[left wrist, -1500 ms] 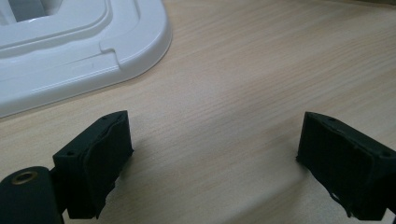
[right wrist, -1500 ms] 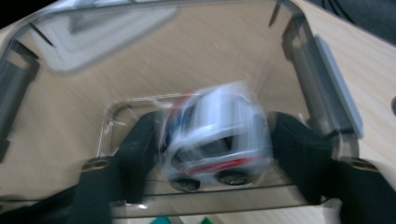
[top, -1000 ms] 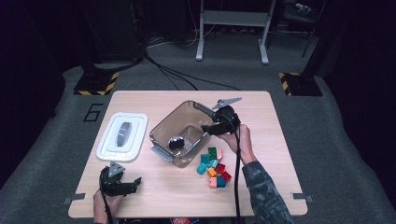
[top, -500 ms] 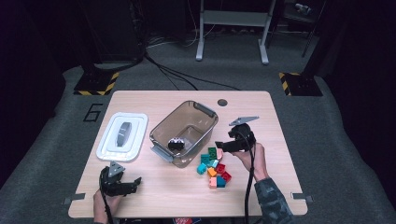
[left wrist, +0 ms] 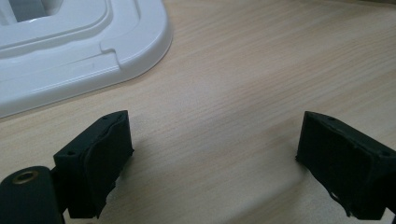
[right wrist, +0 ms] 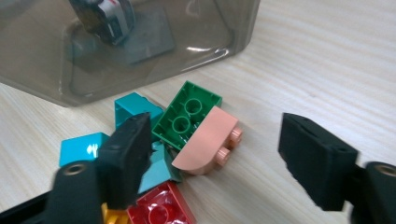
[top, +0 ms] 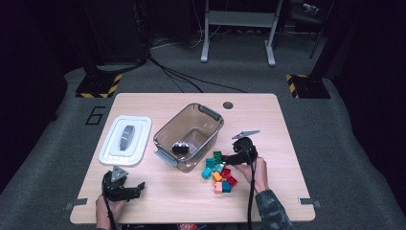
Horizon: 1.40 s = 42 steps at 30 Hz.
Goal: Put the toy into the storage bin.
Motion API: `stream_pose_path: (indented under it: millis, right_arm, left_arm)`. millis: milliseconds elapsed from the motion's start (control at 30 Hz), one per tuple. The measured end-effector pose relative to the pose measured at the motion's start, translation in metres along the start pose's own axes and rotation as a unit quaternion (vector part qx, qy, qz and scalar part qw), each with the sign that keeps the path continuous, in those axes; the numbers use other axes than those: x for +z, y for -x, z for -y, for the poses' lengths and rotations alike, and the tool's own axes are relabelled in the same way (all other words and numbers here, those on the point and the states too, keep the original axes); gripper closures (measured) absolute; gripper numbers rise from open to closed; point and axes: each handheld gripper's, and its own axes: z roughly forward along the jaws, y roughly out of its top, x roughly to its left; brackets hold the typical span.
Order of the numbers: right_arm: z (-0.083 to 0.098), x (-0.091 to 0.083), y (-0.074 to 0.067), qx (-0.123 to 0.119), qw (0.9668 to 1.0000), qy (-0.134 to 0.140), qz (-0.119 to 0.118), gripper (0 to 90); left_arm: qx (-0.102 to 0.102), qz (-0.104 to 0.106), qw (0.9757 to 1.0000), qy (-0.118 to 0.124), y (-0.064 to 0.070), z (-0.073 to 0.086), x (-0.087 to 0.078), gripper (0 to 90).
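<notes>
One step underway: right gripper (right wrist: 212, 154), jaws apart and just closing, comes down over the pink brick (right wrist: 205, 142) in the pile beside the bin (top: 191, 134); next, clamp it. Left gripper (left wrist: 212, 163) released, idle.

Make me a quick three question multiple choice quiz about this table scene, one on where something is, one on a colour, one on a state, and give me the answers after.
1. Where does the white lid lie?
A. left of the clear bin
B. on top of the bin
C. among the bricks

2. What colour is the brick lying hollow side up beside the rounded peach brick?
A. yellow
B. green
C. black

3. How do the right gripper jaws stand?
A. clamped on a red brick
B. pressed shut together
C. apart, gripping nothing

Answers: 1 A, the high view shows the lid flat on the table left of the bin. 2 B, the green brick touches the peach one. 3 C, the jaws stand apart above the pile of bricks.
</notes>
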Motion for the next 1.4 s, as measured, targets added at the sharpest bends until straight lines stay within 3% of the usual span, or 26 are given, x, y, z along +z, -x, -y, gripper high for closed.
stream_pose_path:
  millis: [33, 200, 333, 600, 1167, 1400]
  right_arm:
    - [0.000, 0.003, 0.001, -0.006, 1.0000, -0.001, 0.000, 28.2]
    - [-0.001, 0.014, 0.000, 0.010, 0.9998, -0.013, 0.007, 41.2]
    - [0.002, 0.019, 0.002, 0.017, 0.9994, -0.027, 0.015, 46.5]
    - [0.008, 0.018, 0.010, 0.027, 0.9991, -0.026, 0.017, 61.6]
    - [0.008, 0.012, 0.013, 0.024, 0.9988, -0.023, 0.034, 66.7]
    - [0.008, 0.010, 0.016, 0.031, 0.9989, -0.020, 0.028, 66.6]
  left_arm:
    - [0.000, 0.000, 1.0000, 0.000, 0.000, 0.000, 0.000, 10.0]
    - [0.000, -0.001, 1.0000, 0.002, 0.000, 0.000, 0.000, 10.0]
    - [0.000, 0.000, 1.0000, 0.003, 0.000, 0.000, 0.000, 10.0]
    - [-0.001, 0.000, 1.0000, 0.002, 0.000, 0.000, 0.000, 10.0]
    - [0.000, 0.000, 1.0000, 0.002, 0.000, 0.000, 0.000, 10.0]
    - [-0.001, 0.000, 1.0000, 0.002, 0.000, 0.000, 0.000, 10.1]
